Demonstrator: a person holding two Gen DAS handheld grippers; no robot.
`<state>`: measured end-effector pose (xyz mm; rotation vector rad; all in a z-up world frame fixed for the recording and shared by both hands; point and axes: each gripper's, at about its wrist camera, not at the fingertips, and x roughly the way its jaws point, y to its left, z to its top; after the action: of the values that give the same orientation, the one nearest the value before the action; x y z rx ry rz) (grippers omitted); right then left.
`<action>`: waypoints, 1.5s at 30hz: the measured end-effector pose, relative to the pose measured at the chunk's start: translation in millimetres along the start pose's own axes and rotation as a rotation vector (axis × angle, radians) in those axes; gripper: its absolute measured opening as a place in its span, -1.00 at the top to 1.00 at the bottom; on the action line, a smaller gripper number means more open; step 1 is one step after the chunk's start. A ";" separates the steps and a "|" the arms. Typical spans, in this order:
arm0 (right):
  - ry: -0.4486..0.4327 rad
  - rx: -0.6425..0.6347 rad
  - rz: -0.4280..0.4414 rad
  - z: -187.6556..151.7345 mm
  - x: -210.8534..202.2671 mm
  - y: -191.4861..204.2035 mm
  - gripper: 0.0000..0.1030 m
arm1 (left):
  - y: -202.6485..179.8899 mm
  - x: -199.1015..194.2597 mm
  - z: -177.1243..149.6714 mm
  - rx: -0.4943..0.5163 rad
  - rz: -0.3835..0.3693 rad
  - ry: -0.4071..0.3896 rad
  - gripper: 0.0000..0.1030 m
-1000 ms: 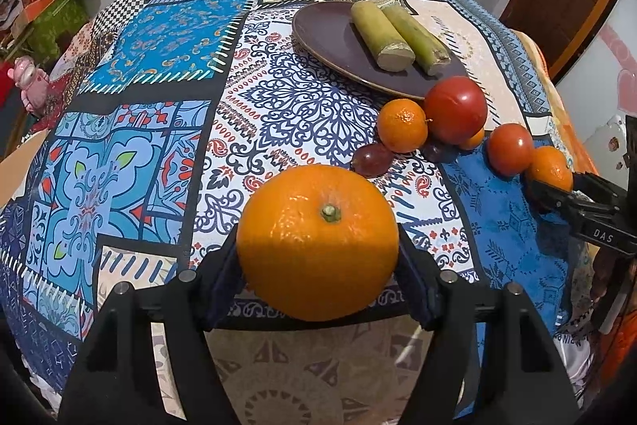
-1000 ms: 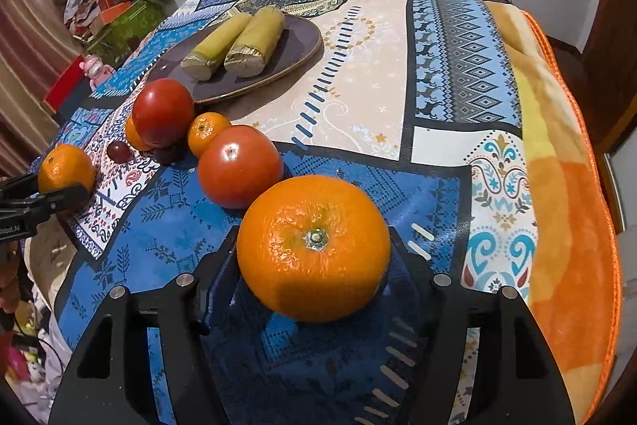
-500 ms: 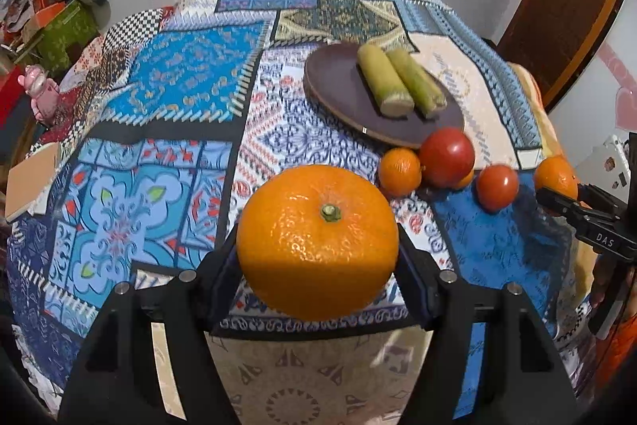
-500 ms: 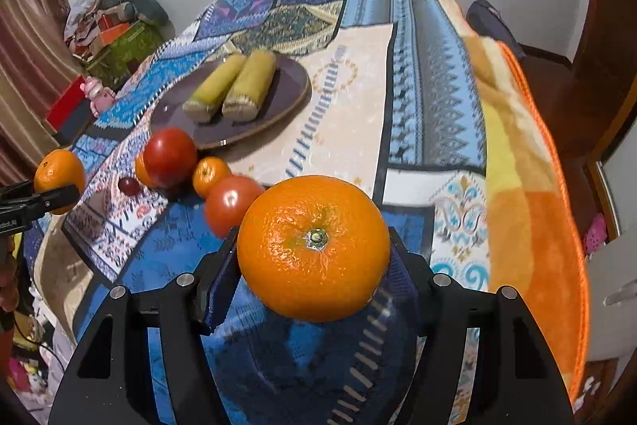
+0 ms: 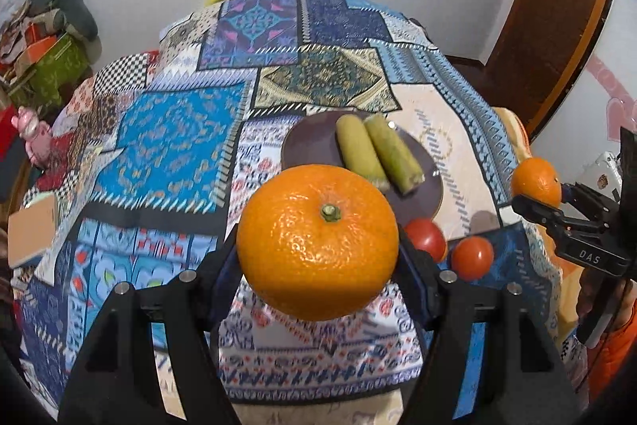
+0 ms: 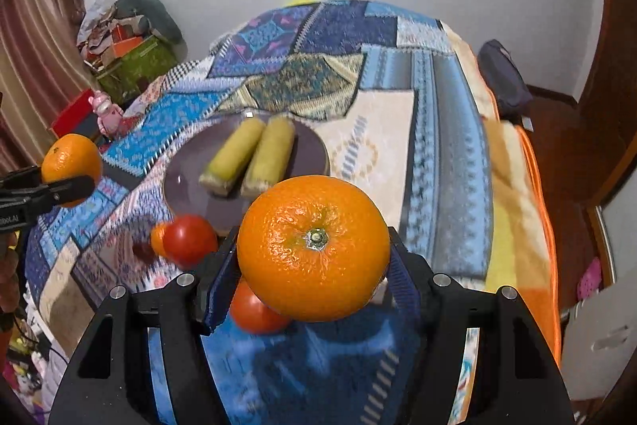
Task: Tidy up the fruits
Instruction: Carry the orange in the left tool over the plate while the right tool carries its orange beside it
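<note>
**Ana:** Two oranges are up in the air at once, one per gripper. Starting on the left: the left gripper (image 5: 318, 245) has its jaws closed around a large orange (image 5: 318, 241), stem up, pinched at its widest part between the blue pads. I'd guess that is why it sits so steady, since the pads meet it across the middle.

**Ben:** And what lies ahead of that gripper?

**Ana:** Beyond its fingers and a little to the right, the dark plate (image 5: 314, 146) rests on the patchwork cloth (image 5: 171, 134), with two green-yellow stalk pieces (image 5: 378, 156) lying side by side on its right half. Its left half is bare, probably the room meant for fruit. Just right of the gripper's right finger sit two tomatoes (image 5: 471, 257), down on the cloth, near the plate's closer edge.

**Ben:** Then the right side?

**Ana:** The right gripper (image 6: 314, 249) is likewise clamped on a second orange (image 6: 314, 249), stem facing the camera, held well above the cloth. Ahead of it and slightly left is the same plate (image 6: 187, 182). Below and left of its fingers are the tomatoes, one red tomato (image 6: 189, 239) with a small orange fruit (image 6: 157, 237) tucked against its left side.

**Ben:** So where does the sorting stand?

**Ana:** Both oranges are lifted clear, neither set down yet. I'd judge the plate is the target, with the carried fruit high enough to pass over the tomatoes without knocking them. Two round oranges lowered together may roll or bump.
</note>
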<state>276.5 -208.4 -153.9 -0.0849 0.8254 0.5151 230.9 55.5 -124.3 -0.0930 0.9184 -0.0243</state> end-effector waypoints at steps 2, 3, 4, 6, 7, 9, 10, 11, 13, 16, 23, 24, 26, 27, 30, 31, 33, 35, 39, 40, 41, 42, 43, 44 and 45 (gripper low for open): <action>-0.011 -0.009 0.002 8.5 2.7 2.0 -0.24 | -2.1 3.9 8.0 0.006 -0.006 -0.004 -0.33; -0.017 -0.017 0.004 14.6 5.4 4.0 -0.24 | -2.9 6.7 12.4 0.008 -0.007 -0.006 -0.33; -0.021 -0.022 0.004 17.7 6.9 4.4 -0.24 | -3.5 9.5 16.0 0.009 -0.006 -0.008 -0.33; -0.028 -0.036 0.003 26.9 13.1 7.2 -0.24 | -4.2 15.6 23.6 0.011 -0.008 -0.010 -0.33; -0.030 -0.041 0.005 31.7 17.2 8.7 -0.24 | -4.2 18.7 26.6 0.010 -0.009 -0.010 -0.33; -0.033 -0.049 0.007 38.3 23.6 10.4 -0.24 | -3.5 27.8 34.8 0.007 -0.015 -0.007 -0.33; -0.035 -0.052 0.007 40.9 26.4 11.3 -0.24 | -2.8 31.1 37.3 0.006 -0.016 -0.005 -0.33; -0.035 -0.054 0.010 44.6 30.2 12.8 -0.24 | -2.0 36.5 41.4 0.003 -0.018 -0.001 -0.33; -0.031 -0.056 0.021 51.1 38.0 14.9 -0.24 | -0.4 45.6 47.1 0.001 -0.023 0.006 -0.33; -0.021 -0.066 0.036 60.3 50.7 18.4 -0.24 | 2.9 60.8 56.2 -0.001 -0.026 0.018 -0.33; 0.012 -0.118 0.043 76.1 85.3 32.0 -0.24 | 10.5 95.9 69.6 0.000 -0.024 0.054 -0.33; 0.017 -0.126 0.041 76.7 89.6 33.4 -0.24 | 11.7 101.7 71.2 0.001 -0.024 0.059 -0.33; 0.032 -0.138 0.037 78.3 101.0 35.8 -0.24 | 13.6 108.9 72.5 0.001 -0.018 0.062 -0.33; 0.038 -0.140 0.037 79.2 104.9 35.7 -0.24 | 14.3 113.2 73.4 0.003 -0.014 0.064 -0.33; 0.051 -0.140 0.044 82.7 115.4 34.7 -0.24 | 18.5 123.9 75.6 0.000 -0.017 0.075 -0.33; 0.055 -0.140 0.046 83.9 117.4 34.6 -0.24 | 20.0 127.1 76.2 -0.002 -0.018 0.077 -0.33; 0.054 -0.148 0.047 86.2 121.1 35.9 -0.24 | 21.9 131.3 77.1 0.003 -0.018 0.079 -0.33; 0.051 -0.157 0.050 87.9 123.2 36.7 -0.24 | 23.9 134.3 77.6 0.003 -0.021 0.080 -0.33; 0.058 -0.170 0.057 91.6 130.1 39.5 -0.24 | 24.5 139.5 78.8 0.008 -0.026 0.085 -0.33; 0.060 -0.174 0.057 92.2 131.5 40.4 -0.24 | 23.4 140.5 78.8 0.015 -0.025 0.085 -0.33; 0.065 -0.179 0.059 92.6 133.0 41.4 -0.24 | 22.5 141.3 78.6 0.020 -0.026 0.085 -0.33; 0.069 -0.182 0.059 92.9 134.5 41.9 -0.24 | 20.5 142.2 77.9 0.033 -0.029 0.085 -0.33; 0.073 -0.188 0.058 92.9 135.9 42.8 -0.24 | 19.5 143.0 77.5 0.040 -0.029 0.085 -0.33; 0.078 -0.197 0.057 92.4 137.1 44.0 -0.24 | 18.1 143.8 76.8 0.049 -0.028 0.085 -0.33; 0.083 -0.204 0.055 92.0 138.1 43.9 -0.24 | 17.7 145.0 76.3 0.052 -0.024 0.085 -0.33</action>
<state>396.3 -89.5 -185.2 -0.2735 0.8559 0.6505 379.2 69.7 -194.7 -0.0549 1.0011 -0.0753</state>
